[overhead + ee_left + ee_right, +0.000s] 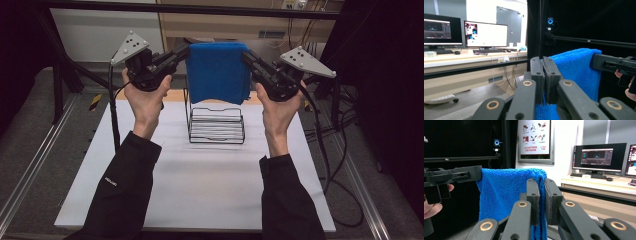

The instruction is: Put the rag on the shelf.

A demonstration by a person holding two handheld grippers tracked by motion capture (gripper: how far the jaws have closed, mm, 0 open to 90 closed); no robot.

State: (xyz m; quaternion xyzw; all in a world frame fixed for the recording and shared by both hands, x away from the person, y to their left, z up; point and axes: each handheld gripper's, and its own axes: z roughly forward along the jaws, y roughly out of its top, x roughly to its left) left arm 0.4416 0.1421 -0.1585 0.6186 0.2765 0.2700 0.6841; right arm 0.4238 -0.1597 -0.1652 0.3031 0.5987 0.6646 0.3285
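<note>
The towel hangs above the far edge of the worktop, stretched between the left gripper at its left top corner and the right gripper at its right top corner; the wire rack stands on the worktop just below and nearer than the towel, midway between the side edges. Behind the far edge stands a desk with monitors on it.

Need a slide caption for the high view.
Two grippers, left and right, hold a blue towel stretched above a wire rack.

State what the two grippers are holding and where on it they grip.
Both hold the blue towel: the left gripper pinches its upper left corner, the right gripper its upper right corner, so it hangs above the wire rack.
</note>
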